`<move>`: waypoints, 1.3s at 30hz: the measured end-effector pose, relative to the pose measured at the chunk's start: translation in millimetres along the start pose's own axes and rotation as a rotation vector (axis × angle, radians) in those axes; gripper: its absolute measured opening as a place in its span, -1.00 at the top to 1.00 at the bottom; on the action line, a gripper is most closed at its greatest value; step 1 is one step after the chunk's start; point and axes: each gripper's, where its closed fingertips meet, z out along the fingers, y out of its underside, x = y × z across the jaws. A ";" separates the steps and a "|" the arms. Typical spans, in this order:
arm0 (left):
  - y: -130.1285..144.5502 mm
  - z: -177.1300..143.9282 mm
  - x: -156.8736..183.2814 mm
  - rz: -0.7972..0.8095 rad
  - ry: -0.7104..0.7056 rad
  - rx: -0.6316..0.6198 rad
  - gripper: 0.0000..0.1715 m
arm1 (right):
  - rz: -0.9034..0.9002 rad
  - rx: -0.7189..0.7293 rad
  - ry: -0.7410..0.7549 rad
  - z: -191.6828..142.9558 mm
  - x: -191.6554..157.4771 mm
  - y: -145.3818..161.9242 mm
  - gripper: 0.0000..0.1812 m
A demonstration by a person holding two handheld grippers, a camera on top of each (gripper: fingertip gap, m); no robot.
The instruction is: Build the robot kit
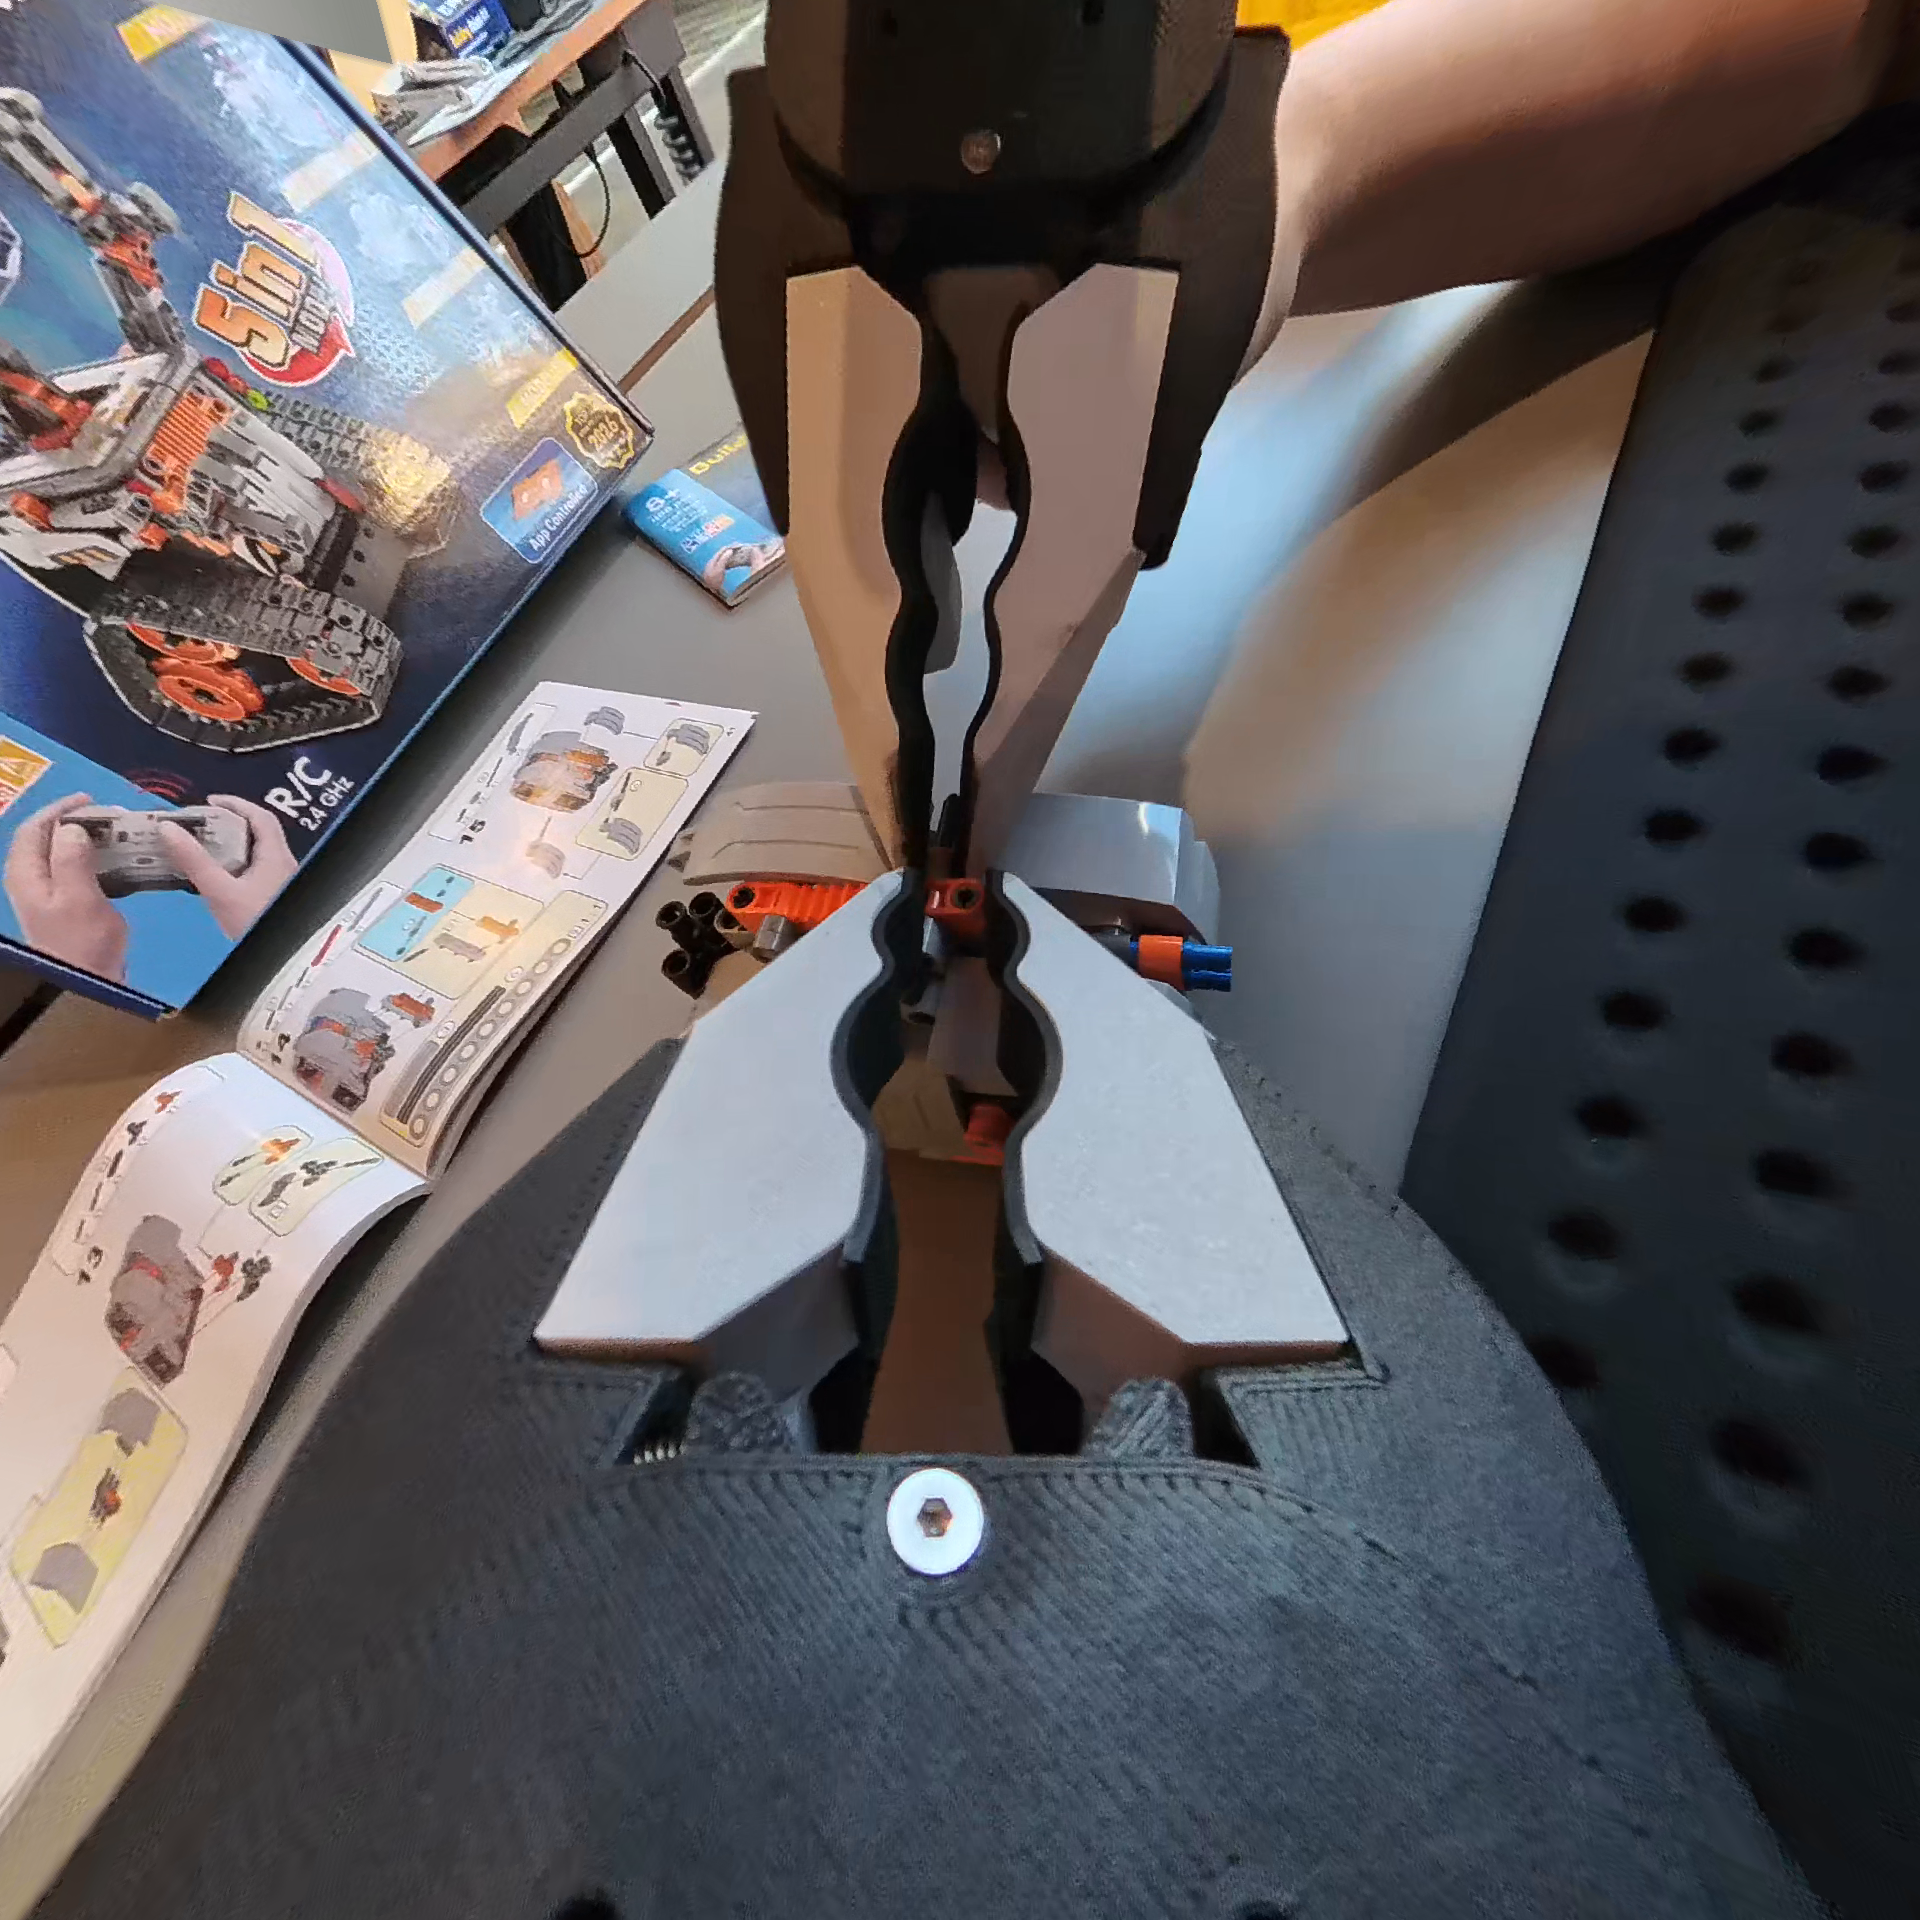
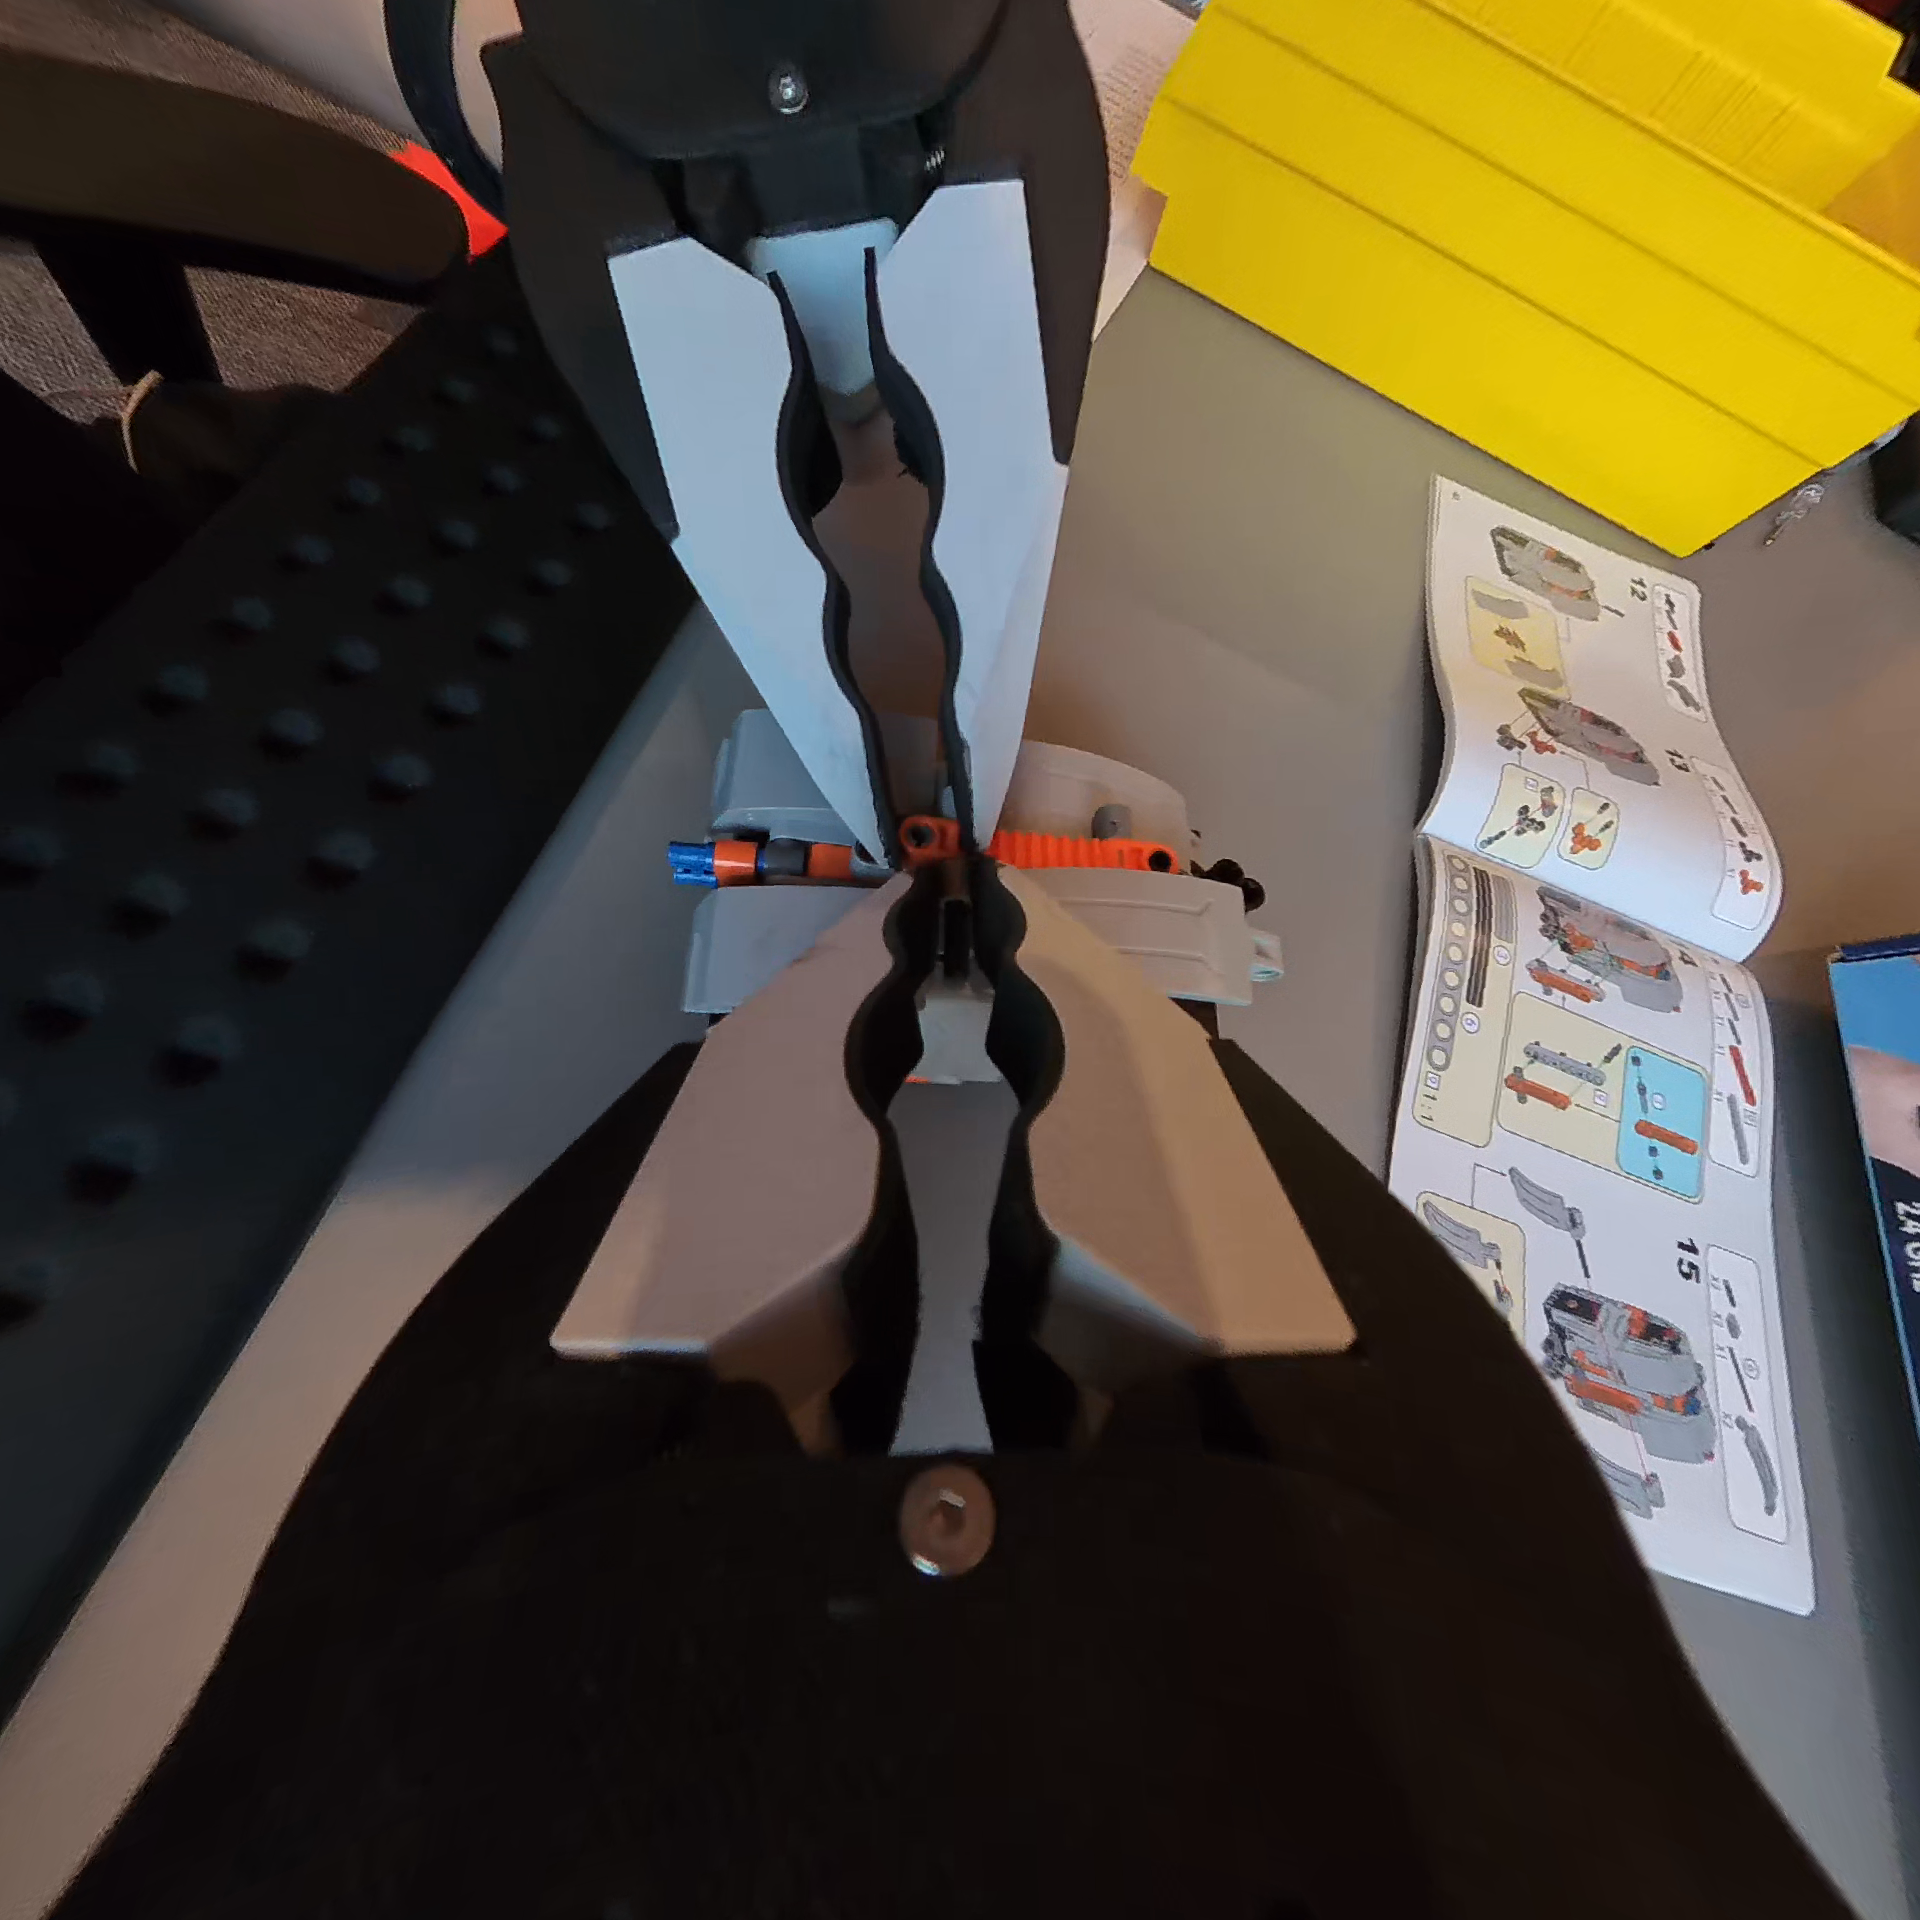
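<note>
Grey plastic brick model [image 1: 1122,842] with orange ribbed beam [image 2: 1070,852] sits near the matte grey surface [image 1: 1351,727] edge, long axis crosswise to both grippers. Left gripper [image 1: 951,894] and right gripper [image 2: 940,894] meet tip-to-tip; wavy black-lined jaws nearly closed, left on an orange connector [image 1: 956,896], right on a black pin [image 2: 951,914]. Open booklet [image 2: 1579,1039] alongside.

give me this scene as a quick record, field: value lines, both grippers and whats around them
left gripper: shut on the orange connector of the toy model
right gripper: tips closed at a black pin on the same model, facing the left gripper
model: grey, orange and blue parts, on the grey table
booklet: open, beside the model
toy box: beyond the booklet
yellow bin: beyond the booklet in the right view
</note>
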 end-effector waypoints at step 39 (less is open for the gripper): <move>13.8 -35.9 -13.7 -0.123 -0.070 0.046 0.76 | 0.017 0.070 -0.105 8.4 -10.8 -28.3 0.58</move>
